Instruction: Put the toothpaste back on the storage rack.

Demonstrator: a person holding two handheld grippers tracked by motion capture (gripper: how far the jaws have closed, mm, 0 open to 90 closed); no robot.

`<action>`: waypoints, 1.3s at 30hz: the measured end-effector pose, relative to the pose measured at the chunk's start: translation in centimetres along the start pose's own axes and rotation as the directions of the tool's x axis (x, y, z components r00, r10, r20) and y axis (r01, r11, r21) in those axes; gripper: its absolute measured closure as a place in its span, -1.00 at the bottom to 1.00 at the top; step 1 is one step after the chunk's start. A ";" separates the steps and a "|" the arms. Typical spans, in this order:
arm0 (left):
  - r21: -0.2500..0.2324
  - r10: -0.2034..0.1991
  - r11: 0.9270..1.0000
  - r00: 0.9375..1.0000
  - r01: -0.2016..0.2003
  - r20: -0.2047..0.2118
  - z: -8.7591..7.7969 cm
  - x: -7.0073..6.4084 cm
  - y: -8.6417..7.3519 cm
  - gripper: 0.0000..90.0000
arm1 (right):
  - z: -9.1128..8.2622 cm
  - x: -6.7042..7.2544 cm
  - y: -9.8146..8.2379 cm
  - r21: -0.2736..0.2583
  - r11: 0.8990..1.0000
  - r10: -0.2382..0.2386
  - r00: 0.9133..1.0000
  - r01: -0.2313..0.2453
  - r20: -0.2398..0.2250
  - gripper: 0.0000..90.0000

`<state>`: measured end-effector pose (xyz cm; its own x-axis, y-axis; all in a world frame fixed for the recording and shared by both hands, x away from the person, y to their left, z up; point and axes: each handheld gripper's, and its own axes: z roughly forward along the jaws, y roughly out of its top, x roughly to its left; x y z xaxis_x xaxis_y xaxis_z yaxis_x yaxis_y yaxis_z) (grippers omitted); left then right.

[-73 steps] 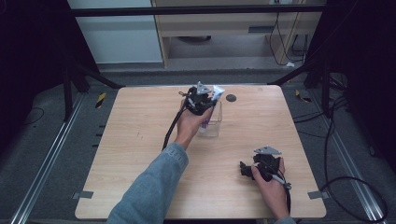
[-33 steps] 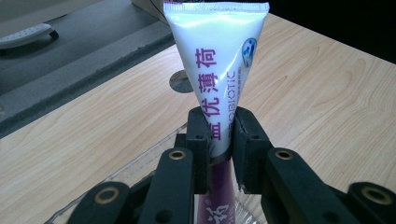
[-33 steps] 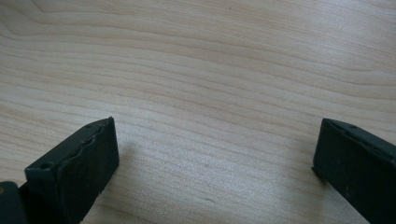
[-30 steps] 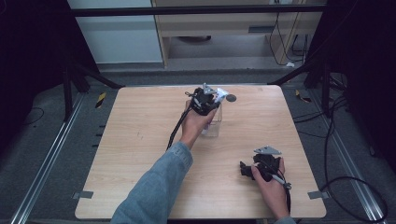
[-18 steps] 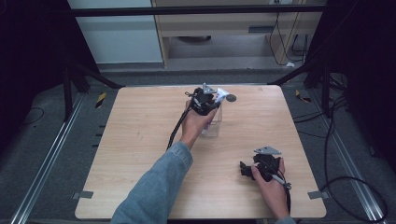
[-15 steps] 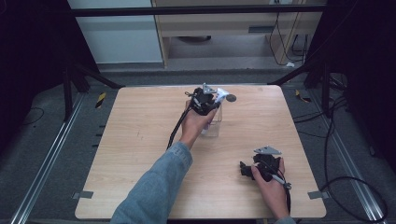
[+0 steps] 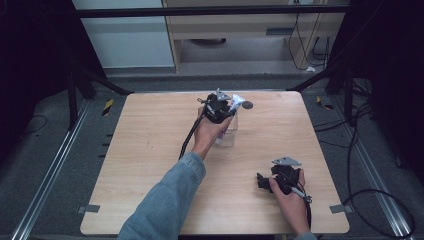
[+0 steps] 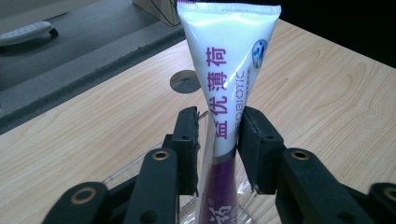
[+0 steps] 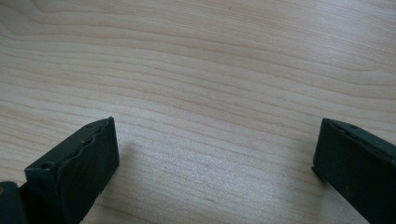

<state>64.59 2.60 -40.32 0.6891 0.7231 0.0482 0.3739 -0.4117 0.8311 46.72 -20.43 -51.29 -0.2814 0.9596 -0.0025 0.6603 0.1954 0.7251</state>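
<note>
Right gripper (image 7: pixel 263 181): low at the near right of the table (image 7: pixel 150 165), jaws spread wide over bare wood, nothing between them.
Left gripper (image 7: pixel 226 106): out at the far middle, jaws clamped on a white and purple tube (image 8: pixel 227 79).
Tube: upright, crimped end up, lower end down inside a clear container (image 7: pixel 228 134).
Dark round disc (image 7: pixel 247 105): on the table just beyond the tube.

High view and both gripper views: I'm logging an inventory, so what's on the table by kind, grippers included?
Hand-held grippers: 2 (left, right)
Toothpaste tubes: 1
Clear containers: 1
Dark round discs: 1
Total: 5
</note>
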 end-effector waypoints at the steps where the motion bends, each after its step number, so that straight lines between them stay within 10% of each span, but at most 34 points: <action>1: 0.000 0.002 1.000 1.000 -0.002 -0.003 0.0 0.0 0.0 0.44 | 0.0 0.0 0.0 0.000 1.000 0.000 1.000 0.000 0.000 -0.99; 39: -0.036 0.071 0.997 0.997 -0.072 -0.026 -2.9 -0.6 0.8 -0.17 | 0.0 0.0 0.0 0.001 1.000 -0.001 1.000 0.001 0.000 -0.99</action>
<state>62.73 3.45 -38.09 0.6977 0.7060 0.1217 0.3005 -0.4427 0.8448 46.72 -20.44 -51.28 -0.2817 0.9595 -0.0034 0.6608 0.1966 0.7244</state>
